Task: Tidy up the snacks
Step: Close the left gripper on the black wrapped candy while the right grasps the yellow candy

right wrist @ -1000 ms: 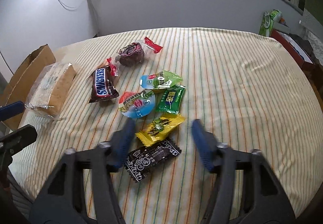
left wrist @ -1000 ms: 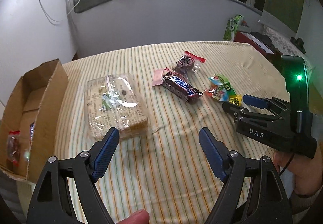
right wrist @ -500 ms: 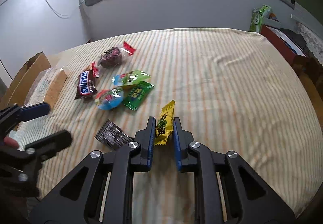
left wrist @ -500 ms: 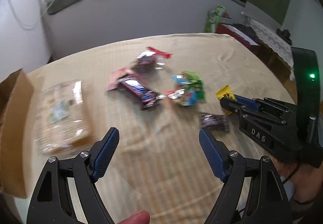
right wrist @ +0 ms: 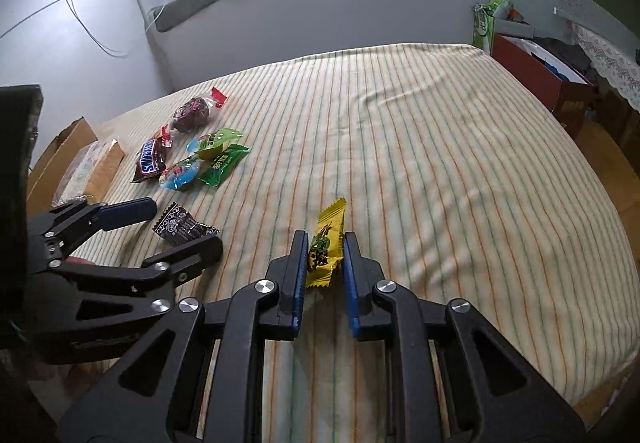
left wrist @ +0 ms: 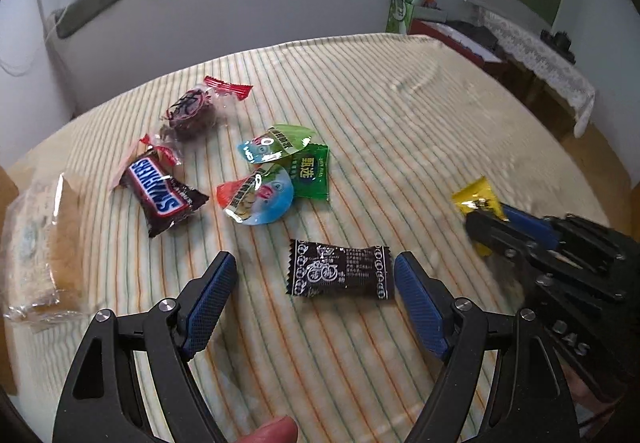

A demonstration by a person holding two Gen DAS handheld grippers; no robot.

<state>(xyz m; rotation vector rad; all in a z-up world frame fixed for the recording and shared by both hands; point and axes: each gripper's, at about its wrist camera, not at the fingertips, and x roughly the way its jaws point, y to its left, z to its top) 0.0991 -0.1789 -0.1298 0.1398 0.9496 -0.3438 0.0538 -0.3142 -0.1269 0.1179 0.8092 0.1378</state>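
With the right tool [right wrist: 324,257] pinched on the yellow candy [right wrist: 326,243] and the left tool [left wrist: 314,281] spread wide around the black candy [left wrist: 340,273] on the table [right wrist: 440,163], barely begun: five more snacks ahead of it, unsorted.

From here the counter [right wrist: 440,163] wears a soft, matt striped cloth, faintly rippled. Both my tools, the left tool [left wrist: 316,283] and the right tool [right wrist: 324,255], look like matt black plastic with bright metal screw heads, and their pads [left wrist: 212,295] are blue with a fine rough grid. The yellow candy [right wrist: 326,243] is glossy film, as are the black candy [left wrist: 340,273] and the Snickers bar [left wrist: 160,191]. The cracker pack [left wrist: 36,243] is clear crinkled plastic; the cardboard box [right wrist: 60,155] is dull brown.
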